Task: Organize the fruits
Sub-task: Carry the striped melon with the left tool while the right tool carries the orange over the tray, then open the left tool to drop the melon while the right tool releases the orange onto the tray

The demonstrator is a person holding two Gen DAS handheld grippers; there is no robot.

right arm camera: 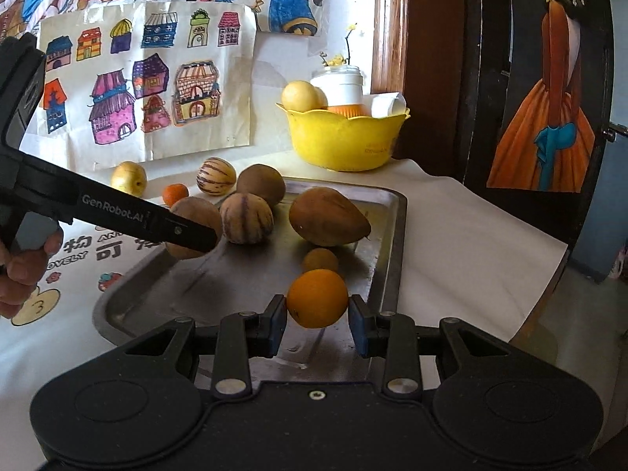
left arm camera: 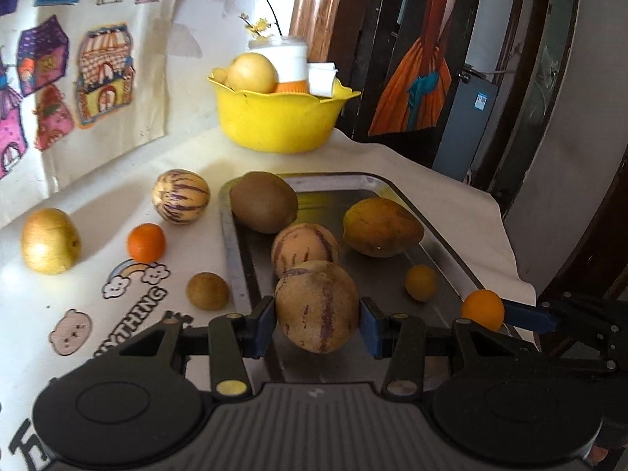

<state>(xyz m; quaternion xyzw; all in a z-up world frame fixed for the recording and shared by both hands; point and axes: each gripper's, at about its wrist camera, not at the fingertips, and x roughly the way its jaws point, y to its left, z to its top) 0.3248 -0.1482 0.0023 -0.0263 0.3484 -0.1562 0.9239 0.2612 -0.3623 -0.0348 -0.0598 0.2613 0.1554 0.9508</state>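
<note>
**Fruits over the tray, one in each gripper**

Left wrist view: a striped melon (left arm camera: 317, 306) sits clamped between the left gripper (left arm camera: 316, 322) pads above the metal tray (left arm camera: 235, 259), where a kiwi (left arm camera: 263, 201) and mango (left arm camera: 381, 227) lie.

Right wrist view: the right gripper (right arm camera: 317, 316) grips an orange (right arm camera: 317, 297) over the same tray (right arm camera: 392, 235)

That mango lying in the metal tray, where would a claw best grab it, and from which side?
Across its narrow middle, coming from above. The mango lies flat on its side in the tray, long axis across it and pointed tip toward the rim. Its width probably fits between the fingers better than its length, and its top looks unobstructed.
</note>
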